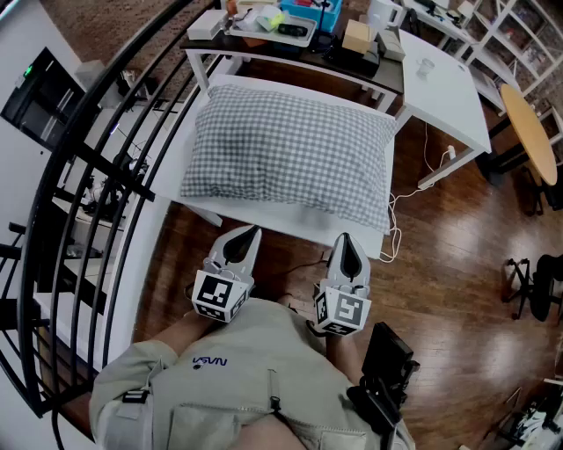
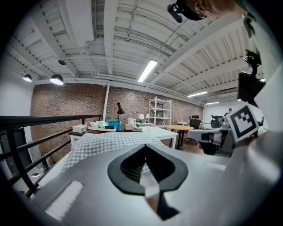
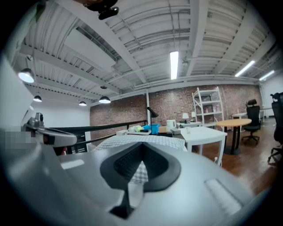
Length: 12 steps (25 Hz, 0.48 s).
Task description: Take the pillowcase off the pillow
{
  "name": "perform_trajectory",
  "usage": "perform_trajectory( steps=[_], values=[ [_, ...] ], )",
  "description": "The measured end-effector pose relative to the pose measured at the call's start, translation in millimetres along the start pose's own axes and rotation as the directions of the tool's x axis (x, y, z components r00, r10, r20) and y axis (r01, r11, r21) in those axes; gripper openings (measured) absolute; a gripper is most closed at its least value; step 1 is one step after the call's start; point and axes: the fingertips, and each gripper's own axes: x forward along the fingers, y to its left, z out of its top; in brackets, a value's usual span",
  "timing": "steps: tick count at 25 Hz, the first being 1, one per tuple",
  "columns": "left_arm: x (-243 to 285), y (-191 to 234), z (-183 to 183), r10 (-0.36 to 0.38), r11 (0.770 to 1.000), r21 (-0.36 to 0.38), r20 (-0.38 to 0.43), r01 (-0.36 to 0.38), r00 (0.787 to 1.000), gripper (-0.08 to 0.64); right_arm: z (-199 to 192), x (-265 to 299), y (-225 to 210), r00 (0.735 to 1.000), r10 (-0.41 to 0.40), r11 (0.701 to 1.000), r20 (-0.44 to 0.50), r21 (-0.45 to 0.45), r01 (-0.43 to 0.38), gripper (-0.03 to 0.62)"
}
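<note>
Nearest, a person's beige garment (image 1: 237, 387) fills the bottom of the head view, with both tools held close in front of the body. The left gripper (image 1: 250, 231) and the right gripper (image 1: 347, 238) sit side by side, each pointing away towards the table. Their marker cubes are nearest the body. In each gripper view the jaws are pressed together with nothing between them; only checked fabric shows beyond, through the gap behind the tips. Both tips stop short of the near edge of the white table (image 1: 286, 222), over brown wooden floor (image 1: 440, 264).

On that table lies the pillow (image 1: 264, 141), still fully inside its grey-and-white checked pillowcase (image 1: 308, 163), lying flat with its long side across the table. Neither gripper touches it. A white cable (image 1: 400, 206) hangs off the table's right end.

A black railing (image 1: 97, 176) curves along the left. Just beyond the pillow stands a dark desk (image 1: 334, 60) crowded with small things, among them a blue box (image 1: 312, 10) and a cardboard box (image 1: 356, 35). To its right is another white table (image 1: 444, 88), and farther right a round wooden table (image 1: 532, 132).
</note>
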Motion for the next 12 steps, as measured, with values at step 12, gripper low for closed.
perform_trajectory(
  steps=[12],
  values=[
    [30,161,11,0.105,0.993,-0.056,0.052,-0.103,0.993,0.005,23,109,76,0.999,0.023,0.997,-0.033,-0.078,-0.025,0.003]
  ],
)
